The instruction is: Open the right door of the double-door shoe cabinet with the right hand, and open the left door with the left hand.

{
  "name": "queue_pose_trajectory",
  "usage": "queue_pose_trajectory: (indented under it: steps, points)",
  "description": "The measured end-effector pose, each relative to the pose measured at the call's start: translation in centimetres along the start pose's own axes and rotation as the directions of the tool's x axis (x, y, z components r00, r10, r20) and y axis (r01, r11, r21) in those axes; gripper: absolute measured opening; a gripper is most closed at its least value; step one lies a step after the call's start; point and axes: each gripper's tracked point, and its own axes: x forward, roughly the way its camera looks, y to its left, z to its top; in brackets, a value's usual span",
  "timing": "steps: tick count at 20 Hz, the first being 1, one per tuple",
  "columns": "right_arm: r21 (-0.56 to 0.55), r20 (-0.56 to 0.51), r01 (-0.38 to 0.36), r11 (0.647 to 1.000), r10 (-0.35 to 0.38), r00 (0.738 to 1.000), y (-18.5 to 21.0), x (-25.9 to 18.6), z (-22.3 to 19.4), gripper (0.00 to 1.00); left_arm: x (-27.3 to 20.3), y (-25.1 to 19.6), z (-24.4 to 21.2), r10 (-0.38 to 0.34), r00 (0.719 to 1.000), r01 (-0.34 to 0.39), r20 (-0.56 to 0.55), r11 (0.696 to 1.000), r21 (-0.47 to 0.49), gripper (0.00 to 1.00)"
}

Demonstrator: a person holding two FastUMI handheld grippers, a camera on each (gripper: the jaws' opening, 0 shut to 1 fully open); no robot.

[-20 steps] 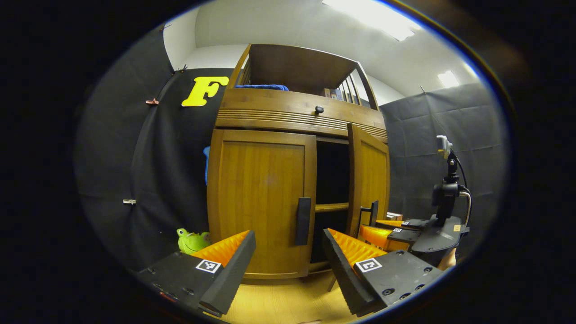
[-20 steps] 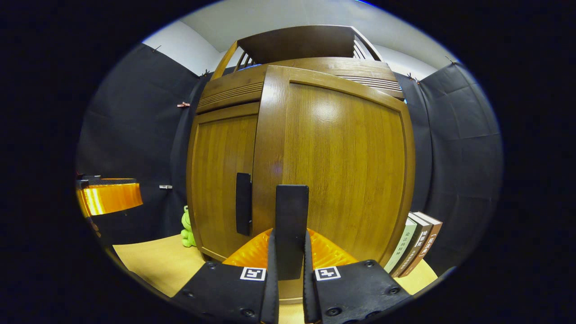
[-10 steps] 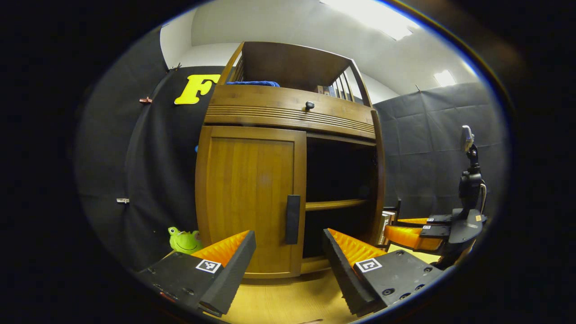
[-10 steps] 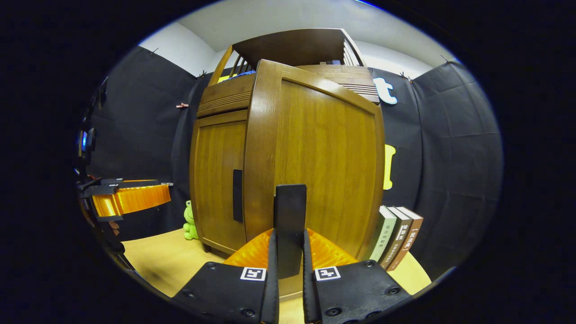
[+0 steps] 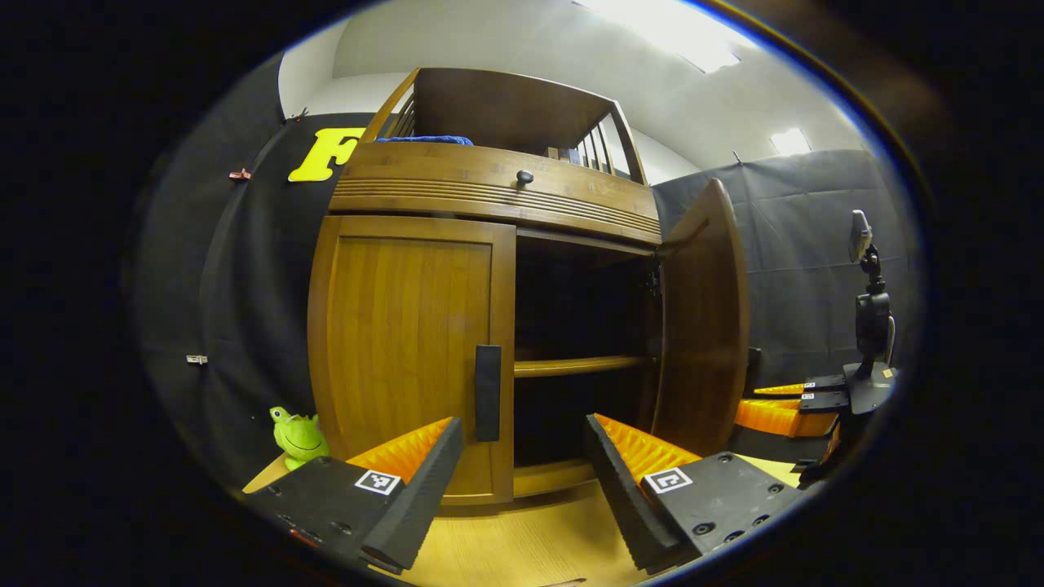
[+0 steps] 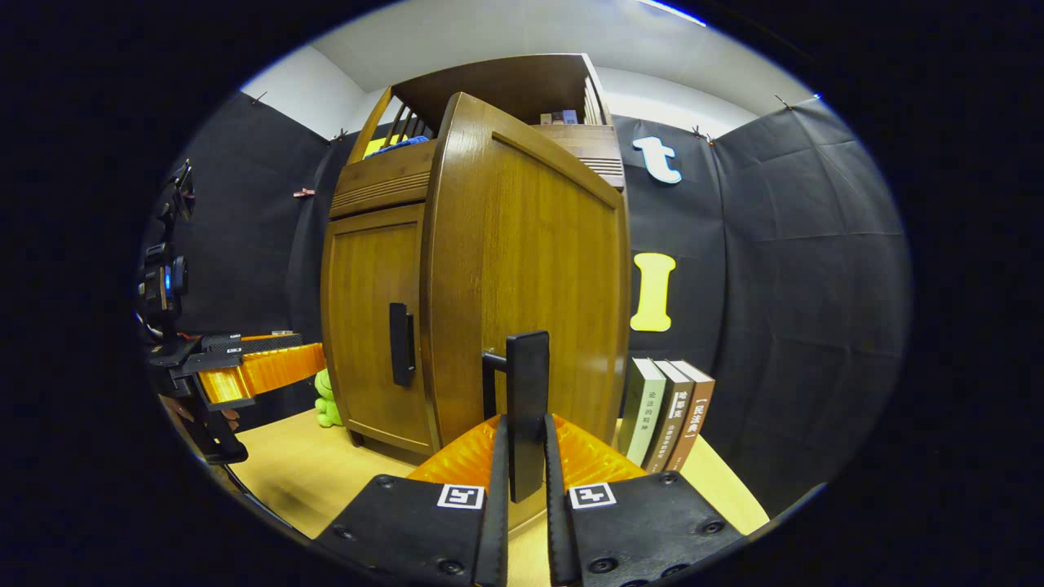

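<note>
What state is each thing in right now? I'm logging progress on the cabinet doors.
right door: swung wide open.
right door handle: clamped between the fingers.
right gripper: shut on the handle.
left door: closed.
left door handle: untouched.
left gripper: open, short of the left door.
books: upright beside the cabinet.
frog toy: sitting by the cabinet's left side.

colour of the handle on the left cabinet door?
Black; the handle on the closed left door stands out against brown wood. Best in the left gripper view.
</note>
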Motion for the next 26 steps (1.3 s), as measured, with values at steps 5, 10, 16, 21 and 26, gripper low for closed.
queue_pose_trajectory:
  steps: [5, 10, 16, 21, 26]
  points:
    - [0.034, -0.018, 0.026, 0.999, -0.025, 1.0, -2.2, -0.6, -0.3, 0.23, 0.3, 0.0, -0.1, 0.005, 1.0, -0.005, 0.001, 1.0, 0.006, 0.93]
    - [0.063, -0.024, 0.071, 0.996, -0.069, 0.997, -5.8, -0.7, -0.4, 0.23, 1.0, 0.4, -0.1, 0.019, 1.0, -0.019, 0.004, 1.0, -0.001, 0.93]
    - [-0.003, 0.039, 0.156, 0.988, -0.156, 0.987, -11.0, -2.4, 1.4, 0.09, 2.6, 0.4, -0.6, 0.028, 1.0, -0.028, -0.01, 1.0, -0.012, 0.93]
    - [-0.01, 0.078, 0.24, 0.971, -0.239, 0.968, -14.5, -4.1, 2.5, 0.18, 4.0, 0.5, -1.0, 0.03, 0.999, -0.031, -0.015, 0.999, -0.031, 0.93]
    - [-0.002, 0.091, 0.28, 0.96, -0.279, 0.956, -16.1, -4.6, 2.6, 0.18, 5.5, 2.7, -1.4, 0.088, 0.996, -0.088, -0.034, 0.996, -0.021, 0.93]
